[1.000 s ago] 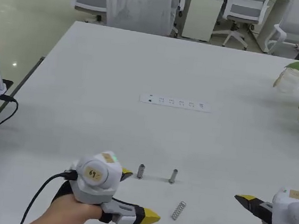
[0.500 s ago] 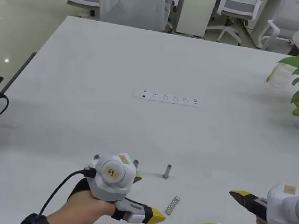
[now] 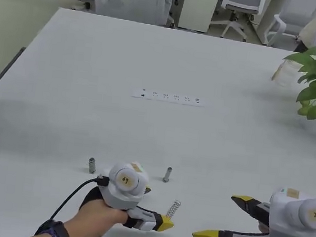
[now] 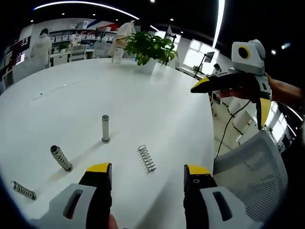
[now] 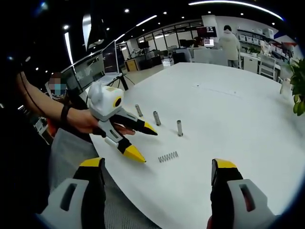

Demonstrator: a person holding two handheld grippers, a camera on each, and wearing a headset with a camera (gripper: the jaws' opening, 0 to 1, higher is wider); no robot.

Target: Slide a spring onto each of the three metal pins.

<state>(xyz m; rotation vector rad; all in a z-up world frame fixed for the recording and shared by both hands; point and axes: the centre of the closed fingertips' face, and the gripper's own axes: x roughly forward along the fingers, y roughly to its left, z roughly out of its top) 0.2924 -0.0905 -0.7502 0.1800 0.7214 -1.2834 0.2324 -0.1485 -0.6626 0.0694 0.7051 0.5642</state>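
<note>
Head view: 1 loose spring (image 3: 173, 208) near table (image 3: 153, 56) front edge, wide tabletop beyond.

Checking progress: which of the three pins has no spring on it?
The smooth bare pin standing nearest the loose spring; the other two pins are wrapped in coils.

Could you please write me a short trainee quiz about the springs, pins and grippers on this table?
1. True or false: the left gripper holds a spring.
2. The loose spring is: A) on a pin, B) lying on the table, C) in the right gripper.
3. How many of the three pins carry no spring?
Key: 1 false, its jaws are open and empty; 2 B; 3 one, the bare pin.
</note>
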